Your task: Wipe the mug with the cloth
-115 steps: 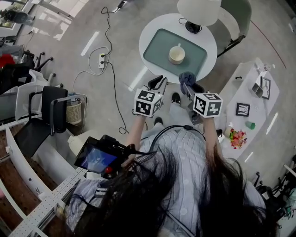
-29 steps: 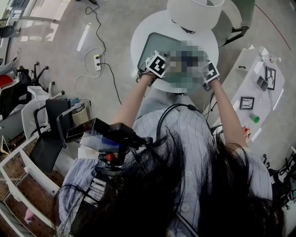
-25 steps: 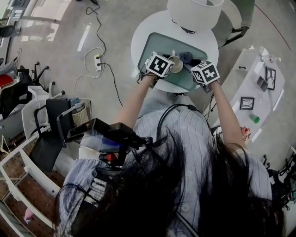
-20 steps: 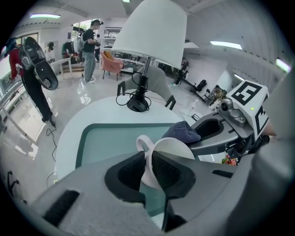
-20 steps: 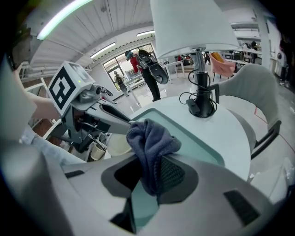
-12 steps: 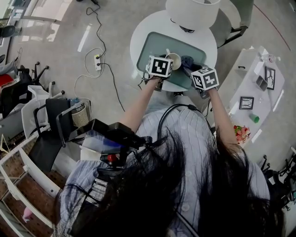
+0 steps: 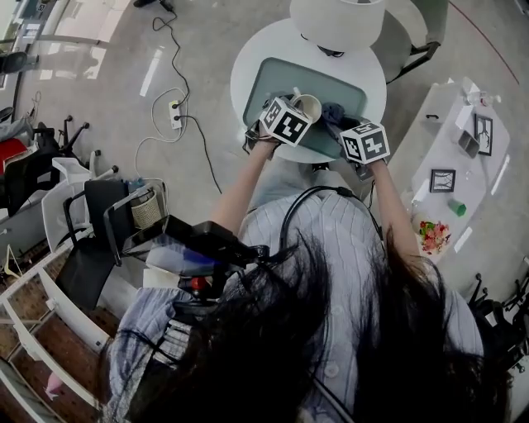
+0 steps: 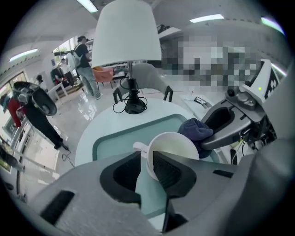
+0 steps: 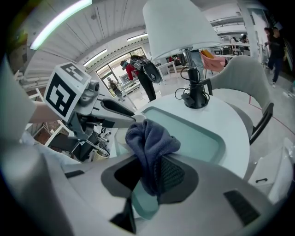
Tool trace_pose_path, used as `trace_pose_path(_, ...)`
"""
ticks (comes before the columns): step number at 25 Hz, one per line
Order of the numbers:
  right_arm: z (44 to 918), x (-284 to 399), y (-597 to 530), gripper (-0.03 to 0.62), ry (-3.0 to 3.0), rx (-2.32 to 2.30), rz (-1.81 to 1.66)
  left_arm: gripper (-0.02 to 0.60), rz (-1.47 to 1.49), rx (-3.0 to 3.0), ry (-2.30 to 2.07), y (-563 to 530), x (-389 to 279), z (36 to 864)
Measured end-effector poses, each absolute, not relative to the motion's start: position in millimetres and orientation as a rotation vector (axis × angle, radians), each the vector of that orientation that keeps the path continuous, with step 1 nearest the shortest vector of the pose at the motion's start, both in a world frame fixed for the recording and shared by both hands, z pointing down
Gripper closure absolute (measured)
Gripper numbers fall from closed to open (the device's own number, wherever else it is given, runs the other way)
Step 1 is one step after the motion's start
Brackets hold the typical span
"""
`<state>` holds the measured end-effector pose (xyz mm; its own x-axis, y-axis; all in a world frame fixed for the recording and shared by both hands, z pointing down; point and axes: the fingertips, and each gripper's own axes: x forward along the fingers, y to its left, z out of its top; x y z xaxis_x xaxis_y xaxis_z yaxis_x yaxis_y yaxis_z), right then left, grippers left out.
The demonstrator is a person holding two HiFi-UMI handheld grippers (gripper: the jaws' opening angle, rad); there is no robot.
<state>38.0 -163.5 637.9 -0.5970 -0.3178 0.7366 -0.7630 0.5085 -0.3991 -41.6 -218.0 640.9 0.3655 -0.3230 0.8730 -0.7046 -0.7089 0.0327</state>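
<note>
The white mug [image 8: 174, 146] is tipped with its mouth toward the left gripper view's camera, its handle [image 8: 140, 148] to the left. My left gripper [image 8: 146, 161] is shut on the mug's wall, one jaw inside and one outside. The dark blue cloth [image 9: 148, 140] hangs bunched from my right gripper [image 9: 147, 175], which is shut on it. In the head view the mug [image 7: 307, 106] is over the green tray [image 7: 277, 78], with the left gripper [image 7: 296, 112] at its near side and the cloth [image 7: 334, 113] and right gripper [image 7: 340, 125] just right of it. Cloth and mug are close; I cannot tell whether they touch.
The tray lies on a round white table [image 7: 245, 66]. A lamp with a big white shade [image 7: 337, 21] and black base [image 8: 133, 109] stands at the table's far side. A grey chair [image 9: 246, 76] is behind it. Cables and a power strip [image 7: 176, 116] lie on the floor to the left.
Both grippers moved from near the person's body out over the tray. The left gripper, open earlier, has shut on the mug and tipped it. The right gripper kept the cloth throughout.
</note>
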Motion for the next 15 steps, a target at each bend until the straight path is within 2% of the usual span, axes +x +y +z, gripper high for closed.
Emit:
trace_pose_path(7, 637.8, 40.0, -157.5, 0.496, -2.156, 0.897, 0.999, 0.502, 1.585, 2.503, -0.601, -218.1, -32.5, 623.9)
trace_pose_path(15, 639.7, 41.4, -159.7, 0.496, -2.141, 0.920, 1.023, 0.503, 1.658, 2.627, -0.050, -215.4, -1.9, 614.2)
